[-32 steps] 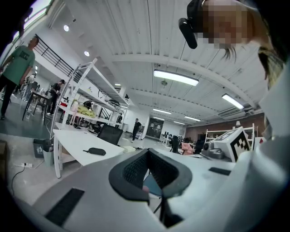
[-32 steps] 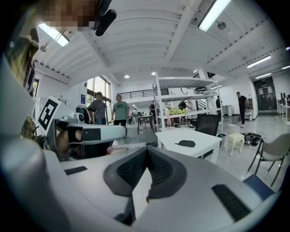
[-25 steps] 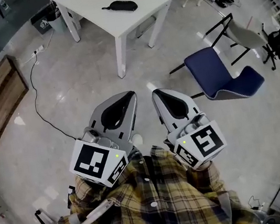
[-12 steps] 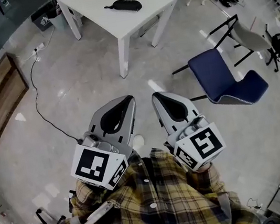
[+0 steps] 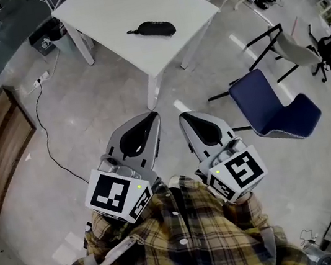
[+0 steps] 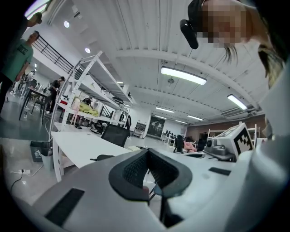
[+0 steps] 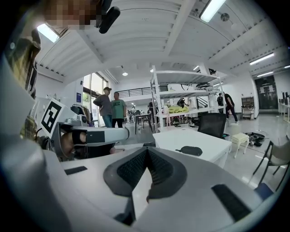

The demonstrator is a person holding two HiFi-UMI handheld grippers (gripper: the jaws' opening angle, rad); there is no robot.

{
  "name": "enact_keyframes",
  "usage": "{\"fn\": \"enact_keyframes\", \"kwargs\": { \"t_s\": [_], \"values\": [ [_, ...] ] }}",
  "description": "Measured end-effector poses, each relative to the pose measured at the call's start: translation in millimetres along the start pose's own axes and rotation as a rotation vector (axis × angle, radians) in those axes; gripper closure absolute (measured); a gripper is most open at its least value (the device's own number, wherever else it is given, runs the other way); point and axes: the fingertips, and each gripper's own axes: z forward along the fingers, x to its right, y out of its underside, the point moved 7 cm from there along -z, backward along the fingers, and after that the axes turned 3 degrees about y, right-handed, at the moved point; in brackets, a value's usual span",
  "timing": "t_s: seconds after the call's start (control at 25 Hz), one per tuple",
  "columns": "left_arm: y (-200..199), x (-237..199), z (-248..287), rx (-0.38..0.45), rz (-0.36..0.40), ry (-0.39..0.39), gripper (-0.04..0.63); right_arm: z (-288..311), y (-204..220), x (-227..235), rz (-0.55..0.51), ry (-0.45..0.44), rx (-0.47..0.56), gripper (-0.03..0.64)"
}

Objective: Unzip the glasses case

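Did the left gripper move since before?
Yes. The left gripper moved forward, toward the white table, whose near leg now stands closer to its tip.

Overhead, ceiling strip lights (image 6: 183,76) are flooding the room evenly and clipping to white in both gripper views. The glossy floor (image 5: 86,110) is bouncing soft glare patches in the head view. The desk (image 5: 108,12) is casting only a faint shadow, and the glasses case (image 5: 154,29) is showing dark and crisp on it. Fisheye is bending the edges. In the gripper views the corners are vignetting black and the close foreground is blurring.
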Motion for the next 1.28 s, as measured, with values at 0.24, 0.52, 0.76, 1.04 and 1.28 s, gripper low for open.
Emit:
{"fn": "enact_keyframes", "kwargs": {
  "t_s": [0.24,0.52,0.76,1.04,1.28],
  "values": [
    [-20.3,-60.4,15.4,-0.017,0.012,0.035,0.588,59.8,-9.5,6.2,0.029,0.054,-0.004,0.618],
    [-28.5,-103.5,34.2,-0.054,0.004,0.057,0.588,101.3,-14.3,22.7,0.073,0.109,-0.019,0.618],
    [-28.0,-133.0,72.7,-0.075,-0.005,0.069,0.588,137.0,-14.8,52.4,0.069,0.118,-0.038,0.618],
    [-46.3,-166.9,146.8,-0.067,0.006,0.063,0.588,185.0,-30.8,119.8,0.077,0.11,-0.042,0.618],
    [-63.9,-188.4,219.1,-0.071,0.011,0.051,0.588,221.0,-49.1,191.0,0.082,0.09,-0.051,0.618]
  ]
}}
